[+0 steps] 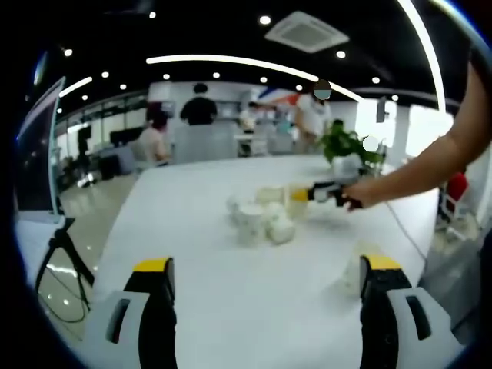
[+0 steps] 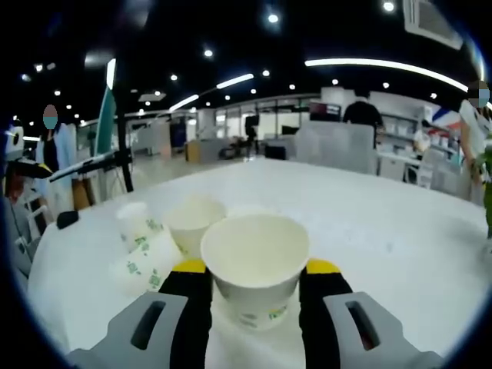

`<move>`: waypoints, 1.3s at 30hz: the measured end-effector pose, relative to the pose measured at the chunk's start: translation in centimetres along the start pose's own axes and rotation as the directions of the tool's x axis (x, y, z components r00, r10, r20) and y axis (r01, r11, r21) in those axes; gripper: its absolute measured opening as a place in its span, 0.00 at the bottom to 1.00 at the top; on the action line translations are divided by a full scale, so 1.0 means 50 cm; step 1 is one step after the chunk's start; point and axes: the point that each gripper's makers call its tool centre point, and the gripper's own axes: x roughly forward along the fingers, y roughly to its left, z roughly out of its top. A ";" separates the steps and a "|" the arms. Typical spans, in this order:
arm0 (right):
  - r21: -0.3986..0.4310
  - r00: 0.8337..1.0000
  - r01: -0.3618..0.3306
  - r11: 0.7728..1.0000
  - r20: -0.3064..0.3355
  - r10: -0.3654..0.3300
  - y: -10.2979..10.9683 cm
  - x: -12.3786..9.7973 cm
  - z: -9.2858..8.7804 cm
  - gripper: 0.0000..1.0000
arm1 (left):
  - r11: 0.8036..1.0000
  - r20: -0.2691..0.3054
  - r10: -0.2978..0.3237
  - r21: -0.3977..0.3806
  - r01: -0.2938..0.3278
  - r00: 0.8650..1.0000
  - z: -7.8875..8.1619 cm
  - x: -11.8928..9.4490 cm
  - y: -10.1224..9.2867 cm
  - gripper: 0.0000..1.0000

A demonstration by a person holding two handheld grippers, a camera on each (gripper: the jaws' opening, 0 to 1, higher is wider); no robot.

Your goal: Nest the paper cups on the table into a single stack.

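White table (image 1: pixel 231 307), spanning both views, largest element. In the left gripper view the left gripper (image 1: pixel 265 280) stands at 6 o'clock with jaws spread wide over bare tabletop, holding nothing. The cluster of paper cups (image 1: pixel 261 219) lies near centre, well apart from it; some cups look tipped, though they are too small to sort.

The right gripper (image 1: pixel 311 194) enters that view at 2 o'clock, at the cluster's edge, carried by the person's arm (image 1: pixel 430 165). In the right gripper view the right gripper (image 2: pixel 254 280) is clamped on an upright paper cup (image 2: pixel 255 265), mouth toward the camera, at 6 o'clock. An open cup (image 2: pixel 192 219) stands just behind at 10 o'clock; two tilted printed cups (image 2: pixel 142 250) lie at 9 o'clock, touching each other.

Likely hazards: thin walls may buckle if the squeeze tightens, so the cup would not seat; a tilted approach could catch a rim and topple the loose neighbours; light cups may slide away when pressed, unless the free left gripper steadies them.
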 end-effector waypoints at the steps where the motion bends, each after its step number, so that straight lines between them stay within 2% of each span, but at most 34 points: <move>1: 0.001 1.000 -0.001 1.000 0.003 0.001 -0.001 -0.001 0.005 0.41 | 1.000 0.002 0.002 0.001 -0.002 1.000 0.002 -0.001 0.002 0.98; 18: -0.012 1.000 0.009 1.000 0.024 -0.008 -0.030 -0.019 0.069 0.40 | 1.000 -0.009 -0.017 0.005 0.017 1.000 0.000 0.004 -0.010 0.98; 30: -0.046 0.998 0.000 0.999 0.063 0.003 -0.037 -0.020 0.151 0.39 | 1.000 -0.002 -0.026 0.004 0.026 1.000 0.004 0.007 -0.020 0.98; 39: -0.050 0.998 -0.010 0.999 0.055 0.013 -0.038 -0.026 0.185 0.39 | 1.000 0.002 -0.031 0.003 0.031 1.000 0.007 0.008 -0.024 0.98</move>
